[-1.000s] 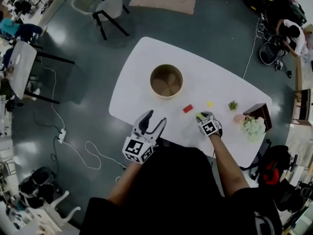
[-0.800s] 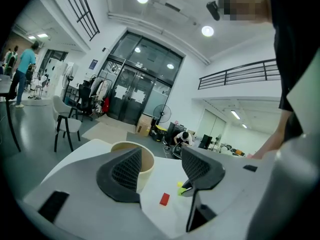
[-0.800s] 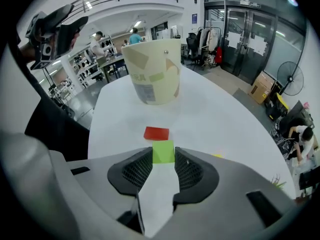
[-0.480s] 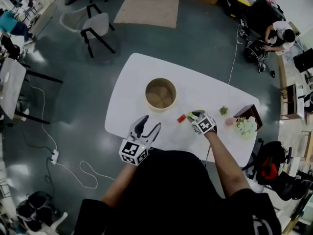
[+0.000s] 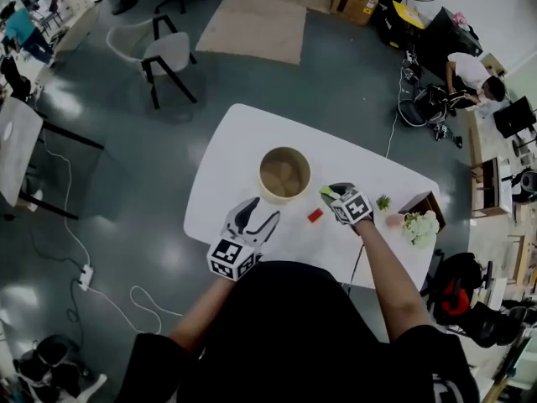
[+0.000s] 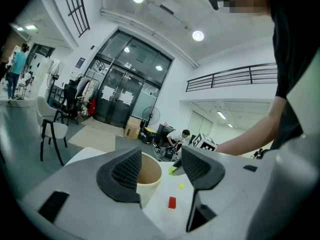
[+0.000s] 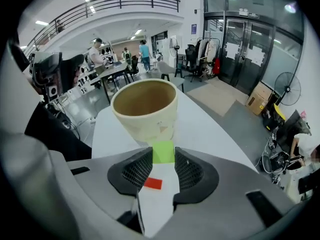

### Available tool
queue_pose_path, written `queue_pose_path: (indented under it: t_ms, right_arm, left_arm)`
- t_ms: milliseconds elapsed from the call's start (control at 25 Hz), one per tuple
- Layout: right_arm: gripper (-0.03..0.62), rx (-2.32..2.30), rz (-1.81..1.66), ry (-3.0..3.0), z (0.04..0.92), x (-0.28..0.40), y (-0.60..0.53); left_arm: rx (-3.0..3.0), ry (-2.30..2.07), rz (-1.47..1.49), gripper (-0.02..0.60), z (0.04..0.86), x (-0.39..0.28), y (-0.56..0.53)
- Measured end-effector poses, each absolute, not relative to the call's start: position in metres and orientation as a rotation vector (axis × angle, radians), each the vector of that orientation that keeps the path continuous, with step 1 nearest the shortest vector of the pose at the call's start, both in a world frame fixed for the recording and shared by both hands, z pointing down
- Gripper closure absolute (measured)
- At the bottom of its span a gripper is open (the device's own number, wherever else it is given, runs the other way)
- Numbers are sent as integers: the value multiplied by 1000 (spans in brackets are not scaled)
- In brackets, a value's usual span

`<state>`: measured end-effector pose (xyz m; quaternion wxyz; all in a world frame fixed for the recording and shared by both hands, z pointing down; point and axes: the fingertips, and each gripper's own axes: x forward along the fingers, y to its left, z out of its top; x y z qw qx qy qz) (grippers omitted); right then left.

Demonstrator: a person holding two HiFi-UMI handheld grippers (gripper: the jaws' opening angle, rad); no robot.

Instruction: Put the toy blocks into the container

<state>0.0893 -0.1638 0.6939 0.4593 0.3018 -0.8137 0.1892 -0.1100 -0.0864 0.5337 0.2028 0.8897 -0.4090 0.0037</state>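
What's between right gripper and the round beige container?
Only the green toy block clamped in the right gripper, then bare white tabletop to the round beige container. Head view shows it.

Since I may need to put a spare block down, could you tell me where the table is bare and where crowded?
Bare: the table's left end, outward of the container, and the far strip beyond the right gripper with its green block. Crowded: the right end, with small plant, flowers and brown box. The red block lies between that gripper and the left gripper.
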Motion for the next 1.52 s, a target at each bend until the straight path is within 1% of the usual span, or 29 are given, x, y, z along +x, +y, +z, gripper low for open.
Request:
queue_pose_path:
  t_ms: [360,720,880,1240,1520]
  right_arm:
    - [465,778,439,-2049,653,65,-200]
    - [465,662,366,-2073,637,20,-223]
    - [464,599,344,-2088,638,-6,-226]
    - [464,458,300,-2072,665,-55,-217]
    - [464,443,265,-2020,682,-56,-211]
  left_arm:
    - [2484,-1161,-15,353,538,-121,-91]
    - [2454,-1253,-46,353,533,-151,-90]
    - [2419,-1315,-40,353,532,-173,-87]
    - [2357,-1403,-54,353,532,-199,-78]
    - [2345,-1421,-59,353,530,-199,-70]
